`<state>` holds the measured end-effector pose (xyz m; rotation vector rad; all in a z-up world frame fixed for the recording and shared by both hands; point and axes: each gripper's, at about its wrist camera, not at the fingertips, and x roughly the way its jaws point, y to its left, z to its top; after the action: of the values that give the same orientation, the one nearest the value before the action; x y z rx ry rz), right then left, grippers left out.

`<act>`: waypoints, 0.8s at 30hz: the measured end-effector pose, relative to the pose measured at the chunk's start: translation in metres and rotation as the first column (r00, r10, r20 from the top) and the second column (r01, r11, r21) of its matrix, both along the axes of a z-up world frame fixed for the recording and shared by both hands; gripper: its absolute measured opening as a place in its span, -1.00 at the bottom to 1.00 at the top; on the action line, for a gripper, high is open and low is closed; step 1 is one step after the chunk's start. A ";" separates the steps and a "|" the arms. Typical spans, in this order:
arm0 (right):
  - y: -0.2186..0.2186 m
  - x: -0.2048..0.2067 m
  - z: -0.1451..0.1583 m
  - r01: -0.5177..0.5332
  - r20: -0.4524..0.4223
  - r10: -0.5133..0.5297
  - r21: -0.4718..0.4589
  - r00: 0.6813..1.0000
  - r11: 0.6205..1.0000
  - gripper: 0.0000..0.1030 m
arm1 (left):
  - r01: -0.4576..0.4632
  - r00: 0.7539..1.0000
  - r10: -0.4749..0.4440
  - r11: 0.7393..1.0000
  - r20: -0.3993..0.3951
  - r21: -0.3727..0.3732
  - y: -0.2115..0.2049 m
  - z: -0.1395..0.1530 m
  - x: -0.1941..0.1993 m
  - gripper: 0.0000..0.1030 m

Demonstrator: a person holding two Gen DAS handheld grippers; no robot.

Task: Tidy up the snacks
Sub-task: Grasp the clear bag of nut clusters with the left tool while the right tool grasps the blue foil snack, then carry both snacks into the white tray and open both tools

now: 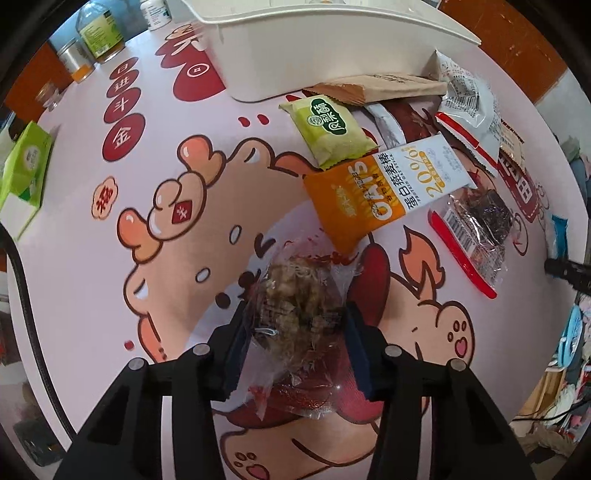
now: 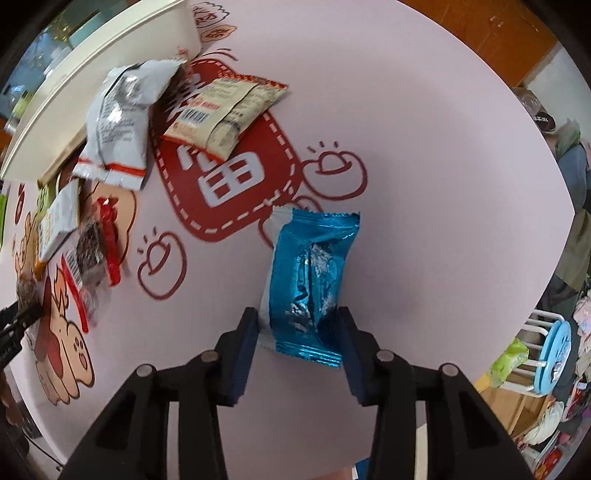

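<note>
My left gripper (image 1: 295, 310) points down at the pink cartoon mat, and its blue pads press on both sides of a clear packet (image 1: 295, 291) of brownish shredded snack; it is shut on it. My right gripper (image 2: 297, 314) also points down, its pads against the two long sides of a shiny blue packet (image 2: 310, 258) lying on the mat. A white bin (image 1: 332, 44) stands at the back. Loose snacks lie before it: a green packet (image 1: 328, 129), an orange-and-white oats bar (image 1: 380, 184), a red-edged clear packet (image 1: 476, 229) and a grey packet (image 2: 118, 118).
A beige packet (image 2: 225, 110) lies on the red square print. A glass bottle (image 1: 99, 33) and small jars stand at the back left, with a green box (image 1: 26, 166) on the left edge. A black cable (image 1: 22, 280) runs along the table's left rim.
</note>
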<state>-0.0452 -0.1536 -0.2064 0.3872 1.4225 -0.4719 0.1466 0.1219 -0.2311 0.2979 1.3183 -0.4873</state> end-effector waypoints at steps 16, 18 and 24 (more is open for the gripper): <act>0.073 -0.007 0.037 -0.085 0.045 0.083 0.027 0.996 0.996 -0.22 | 0.032 0.998 -0.024 0.991 0.057 -0.127 0.005 0.060 -0.045 -0.10; 0.081 -0.004 0.051 -0.102 0.066 0.101 0.015 0.993 0.995 -0.23 | 0.046 0.996 -0.034 0.988 0.078 -0.146 -0.002 0.073 -0.043 -0.10; 0.083 0.020 0.104 -0.169 0.131 0.174 -0.051 0.976 0.984 -0.24 | 0.117 0.982 -0.086 0.975 0.166 -0.188 -0.018 0.121 -0.034 -0.10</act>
<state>-0.0253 -0.0703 -0.1029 0.2567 1.3000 -0.3266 0.1128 0.1040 -0.1105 0.2346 1.0953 -0.6630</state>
